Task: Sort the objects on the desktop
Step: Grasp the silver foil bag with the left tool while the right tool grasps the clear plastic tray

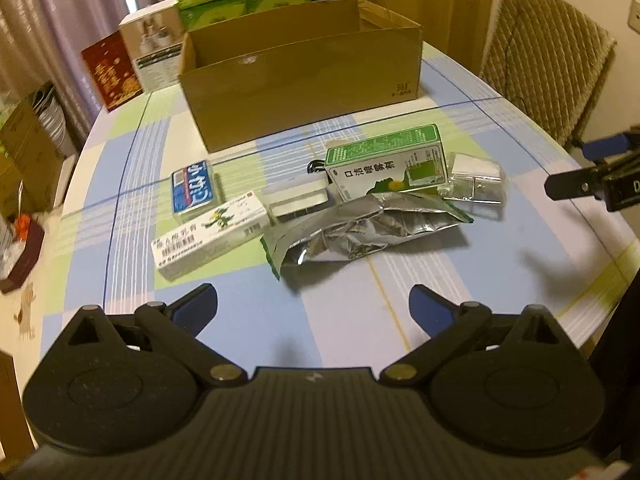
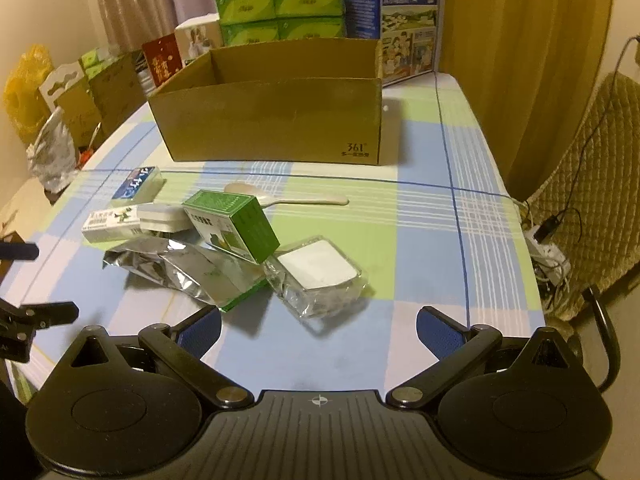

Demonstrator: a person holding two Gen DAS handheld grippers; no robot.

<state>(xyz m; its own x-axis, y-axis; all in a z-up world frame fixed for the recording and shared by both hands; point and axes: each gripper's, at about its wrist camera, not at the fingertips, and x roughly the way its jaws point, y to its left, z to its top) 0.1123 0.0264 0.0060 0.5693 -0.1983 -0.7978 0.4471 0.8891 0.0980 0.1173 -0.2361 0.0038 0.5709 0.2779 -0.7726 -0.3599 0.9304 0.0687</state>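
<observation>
Right wrist view: right gripper (image 2: 319, 330) gapes empty, left gripper (image 1: 313, 307) too; nearest lies the clear plastic packet (image 2: 320, 276), against the green medicine carton (image 2: 236, 226); lift it cleanly toward the open brown cardboard box (image 2: 272, 120) beyond

- Bare tablecloth (image 2: 420, 240) lies between the right gripper (image 2: 319, 326) and the clutter; both jaws stand wide apart with nothing between them.
- The left gripper (image 1: 313, 304) likewise faces an open strip of cloth before the foil bag (image 1: 360, 232).
- Clutter forms one tight cluster: white carton (image 1: 208, 236), blue box (image 1: 194, 190), green box (image 2: 232, 224) and clear packet (image 2: 316, 276) touch or overlap, leaving no gaps between them.
- A spoon (image 2: 288, 199) lies behind the cluster, in the lane before the cardboard box (image 2: 272, 120).
- The cardboard box is open-topped; its near wall blocks a level approach.
- Stacked cartons (image 2: 280, 8) close off the far side.
- The right table edge is free; a chair (image 2: 592, 200) stands beyond it.
</observation>
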